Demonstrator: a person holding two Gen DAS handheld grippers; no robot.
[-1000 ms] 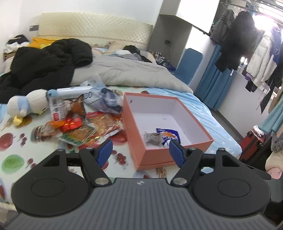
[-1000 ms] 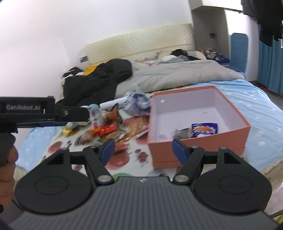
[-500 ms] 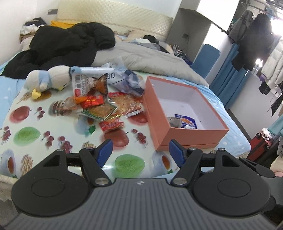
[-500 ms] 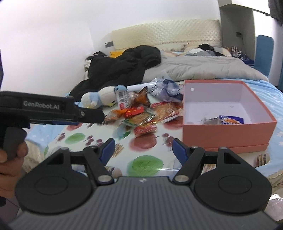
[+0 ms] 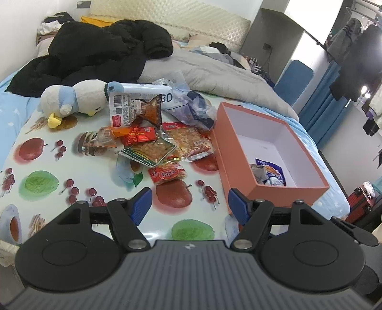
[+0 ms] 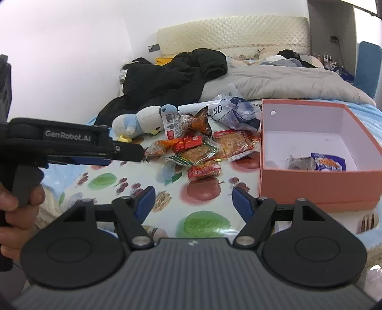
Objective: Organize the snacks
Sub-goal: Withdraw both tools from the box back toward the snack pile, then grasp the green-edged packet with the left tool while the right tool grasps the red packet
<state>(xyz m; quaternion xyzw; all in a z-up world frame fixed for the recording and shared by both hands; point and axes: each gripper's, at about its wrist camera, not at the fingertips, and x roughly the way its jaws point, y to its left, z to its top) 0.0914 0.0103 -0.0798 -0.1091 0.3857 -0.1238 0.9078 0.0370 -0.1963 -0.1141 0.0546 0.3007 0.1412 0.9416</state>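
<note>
Fruit-print cloth (image 5: 43,167) on bed, wardrobe rail (image 5: 346,14) beyond.

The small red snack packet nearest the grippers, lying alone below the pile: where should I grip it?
Take the small red packet across its short width, coming down from above with the left tongs, which are open and empty. It lies flat on the fruit-print cloth, nearest side free, so probably nothing else gets dragged.

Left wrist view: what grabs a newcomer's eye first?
The salmon-pink box at right, open, with only two packets in its near corner, beside the pile of snack packets heaped on the fruit-print cloth. Behind the pile lies a plush penguin, and beyond it a black jacket.
</note>
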